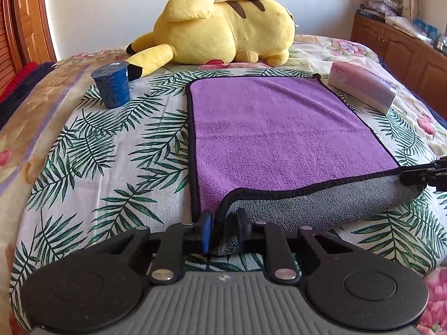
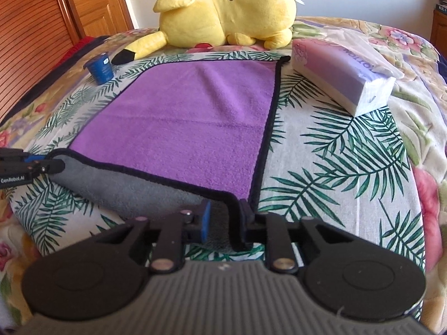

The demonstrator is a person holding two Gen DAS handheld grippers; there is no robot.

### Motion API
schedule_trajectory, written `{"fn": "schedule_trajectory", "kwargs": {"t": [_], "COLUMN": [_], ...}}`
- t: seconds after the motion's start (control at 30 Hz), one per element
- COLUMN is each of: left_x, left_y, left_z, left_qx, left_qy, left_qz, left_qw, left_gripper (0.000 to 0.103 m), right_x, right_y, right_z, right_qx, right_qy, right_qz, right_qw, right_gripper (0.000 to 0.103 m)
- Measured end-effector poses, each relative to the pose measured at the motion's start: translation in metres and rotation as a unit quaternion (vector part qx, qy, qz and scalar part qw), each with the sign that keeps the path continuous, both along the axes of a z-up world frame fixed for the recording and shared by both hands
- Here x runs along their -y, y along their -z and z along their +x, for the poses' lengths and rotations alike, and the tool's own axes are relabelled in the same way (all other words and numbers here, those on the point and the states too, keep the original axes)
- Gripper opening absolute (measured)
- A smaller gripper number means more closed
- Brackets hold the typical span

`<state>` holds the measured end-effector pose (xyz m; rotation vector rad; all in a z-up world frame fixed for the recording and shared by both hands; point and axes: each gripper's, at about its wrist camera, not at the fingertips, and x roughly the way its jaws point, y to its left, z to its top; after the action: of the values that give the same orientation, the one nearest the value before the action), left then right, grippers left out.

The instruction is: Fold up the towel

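Note:
A purple towel [image 1: 279, 128] with black trim and a grey underside lies flat on the palm-leaf bedspread; it also shows in the right wrist view [image 2: 190, 117]. Its near edge is lifted and turned over, so the grey side [image 1: 307, 206] faces me. My left gripper [image 1: 223, 223] is shut on the towel's near left corner. My right gripper [image 2: 225, 217] is shut on the near right corner. The right gripper's tip shows at the right edge of the left wrist view [image 1: 419, 174]. The left gripper's tip shows at the left edge of the right wrist view [image 2: 42, 166].
A blue cup [image 1: 113, 86] stands left of the towel. A tissue pack [image 1: 366, 88] lies at the towel's far right corner. A big yellow plush toy [image 1: 223, 25] lies behind the towel. A wooden cabinet [image 1: 405, 47] stands at the right, wooden doors [image 2: 56, 5] at the left.

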<state>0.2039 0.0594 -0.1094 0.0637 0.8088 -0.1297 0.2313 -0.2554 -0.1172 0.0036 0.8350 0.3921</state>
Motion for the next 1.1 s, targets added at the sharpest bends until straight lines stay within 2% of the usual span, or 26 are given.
{"fn": "schedule_trajectory", "kwargs": {"t": [0.07,0.1,0.23,1.1], "left_x": [0.0,0.0,0.002,0.007], "left_y": [-0.001,-0.001,-0.003,-0.043], "left_z": [-0.001,-0.001,-0.003,-0.012], "left_qx": [0.002,0.004,0.013,0.085], "left_qy": [0.0,0.001,0.005,0.019], "left_qz": [-0.002,-0.003,-0.002,-0.029], "left_qw": [1.0,1.0,0.9999,0.9958], "left_gripper": [0.0,0.0,0.0,0.0], "right_x": [0.0,-0.001,0.0,0.01], "right_y": [0.0,0.0,0.0,-0.03], "right_z": [0.0,-0.001,-0.001,-0.004], "right_qx": [0.003,0.005,0.01,0.082], "right_qy": [-0.001,-0.003,-0.007,0.002], "right_qz": [-0.005,-0.008,-0.008,0.034], "right_qw": [1.0,1.0,1.0,0.996], "right_gripper": [0.016,0.009,0.005,0.004]}}
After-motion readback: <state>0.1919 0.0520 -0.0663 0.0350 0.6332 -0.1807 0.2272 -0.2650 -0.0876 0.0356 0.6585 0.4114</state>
